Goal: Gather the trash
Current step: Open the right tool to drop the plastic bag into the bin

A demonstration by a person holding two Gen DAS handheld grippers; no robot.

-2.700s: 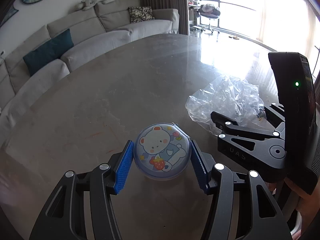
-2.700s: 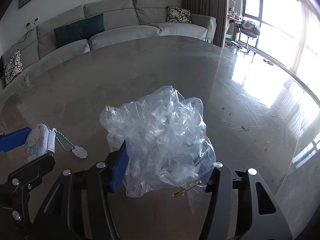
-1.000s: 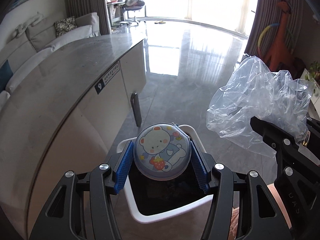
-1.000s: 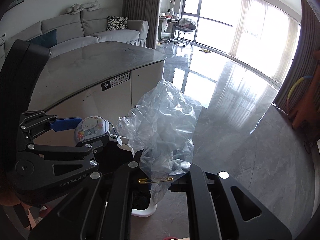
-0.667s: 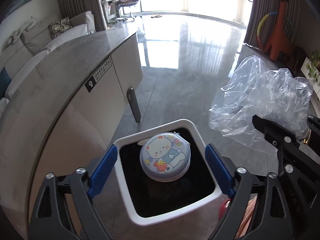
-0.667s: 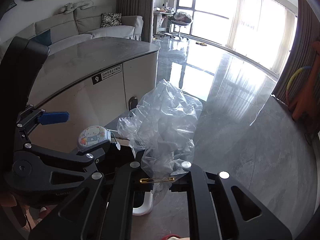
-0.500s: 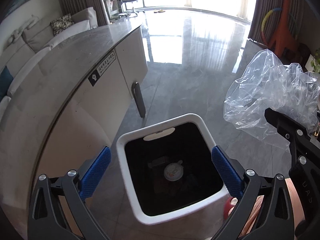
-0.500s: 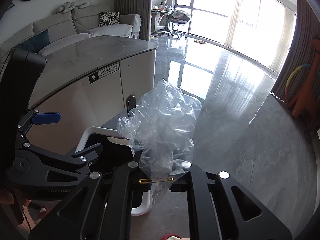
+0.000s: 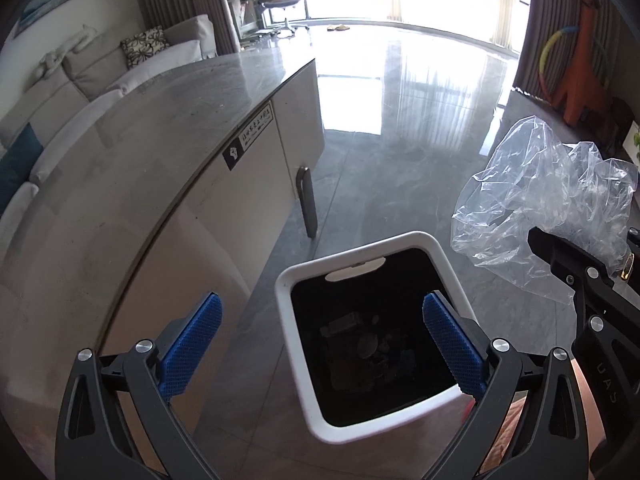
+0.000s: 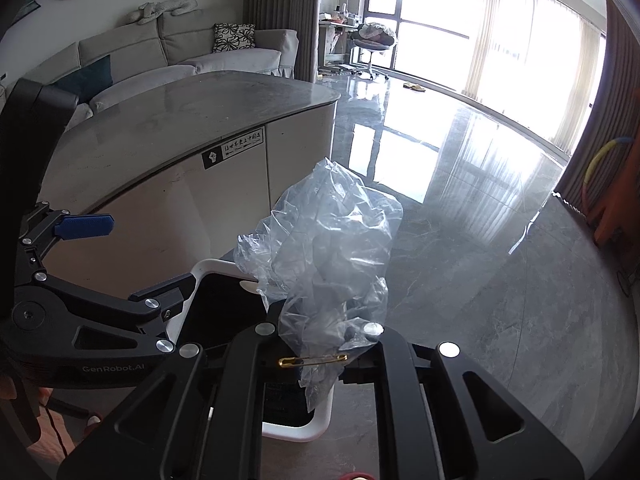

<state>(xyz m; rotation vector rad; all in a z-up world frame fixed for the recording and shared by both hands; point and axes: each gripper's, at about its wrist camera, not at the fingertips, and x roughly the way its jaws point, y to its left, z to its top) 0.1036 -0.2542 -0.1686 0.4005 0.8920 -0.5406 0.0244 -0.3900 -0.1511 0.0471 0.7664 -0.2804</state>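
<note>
We are holding the left gripper (image 9: 322, 338) released over the bin (image 9: 298, 344) while the right gripper (image 10: 320, 340) is clenching the bag (image 10: 324, 248).

The left jaws are standing wide apart with nothing between them, their blue pads (image 9: 192, 344) straddling the white bin's dark mouth, where small items are lying at the bottom, too dim to name. The right jaws are pinching the crumpled clear bag at its lower end, a gold safety pin (image 10: 313, 359) showing there; the bag is hanging just beside the bin's rim, over the grey floor (image 10: 500, 280). The tabletop (image 9: 132, 152) is curving off to the left.
</note>
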